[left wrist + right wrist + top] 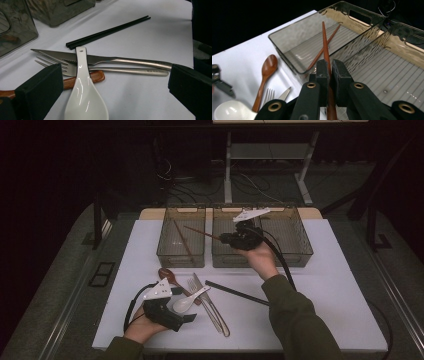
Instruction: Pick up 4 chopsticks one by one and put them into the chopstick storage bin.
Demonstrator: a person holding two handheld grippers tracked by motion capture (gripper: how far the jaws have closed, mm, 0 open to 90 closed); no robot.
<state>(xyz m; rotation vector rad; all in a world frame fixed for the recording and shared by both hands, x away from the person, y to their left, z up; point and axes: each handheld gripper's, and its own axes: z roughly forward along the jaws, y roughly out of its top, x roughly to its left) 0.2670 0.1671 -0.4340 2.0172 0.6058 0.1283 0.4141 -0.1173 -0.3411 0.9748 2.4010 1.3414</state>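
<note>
My right gripper (223,238) (330,68) is shut on a brown chopstick (200,232) (324,40). It holds the stick over the clear bins, tip pointing left toward the left bin (165,237) (287,47). A second brown chopstick (182,241) (335,32) lies inside that bin. My left gripper (182,311) (116,75) rests low at the front left of the table. Its jaws stand open on either side of a white ceramic spoon (189,301) (83,97) and do not touch it.
A wooden spoon (167,276) (265,72), a fork (199,292) (125,70) and a knife (215,312) (105,59) lie beside the white spoon. Black chopsticks (235,293) (107,32) lie to the right. The middle bin (225,259) and right bin (292,237) stand behind.
</note>
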